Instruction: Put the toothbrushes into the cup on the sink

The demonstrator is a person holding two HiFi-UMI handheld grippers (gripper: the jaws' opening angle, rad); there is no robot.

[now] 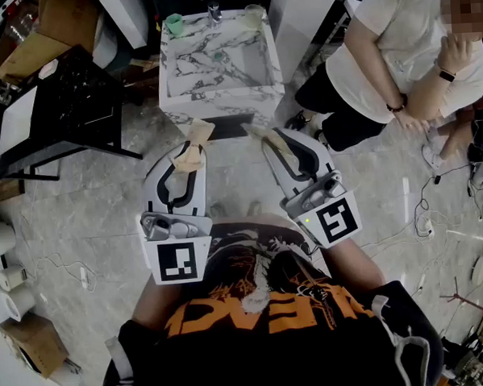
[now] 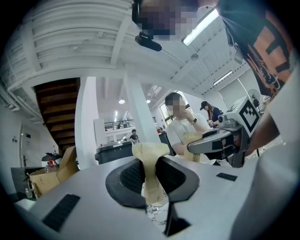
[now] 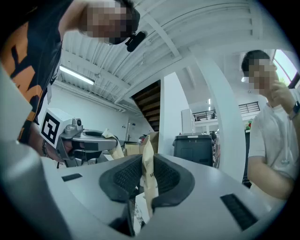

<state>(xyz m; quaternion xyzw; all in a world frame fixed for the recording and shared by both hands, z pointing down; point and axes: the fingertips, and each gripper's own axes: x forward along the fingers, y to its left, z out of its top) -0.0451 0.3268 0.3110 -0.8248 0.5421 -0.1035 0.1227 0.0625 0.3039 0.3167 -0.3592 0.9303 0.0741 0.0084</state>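
Bright, even; ceiling strip light point(image 2: 201, 26) glares; fisheye edges dark, warped.

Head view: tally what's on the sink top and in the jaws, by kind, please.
Cups: 2 (green cup, pale cup)
Faucet: 1
Tan packets: 2, one clamped in each pair of jaws (left packet, right packet)
Total: 5

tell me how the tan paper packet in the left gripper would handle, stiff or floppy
Probably floppy: the tan paper packet creases and folds over above the shut jaws of the left gripper. Likely light too, since it looks thin and flat.
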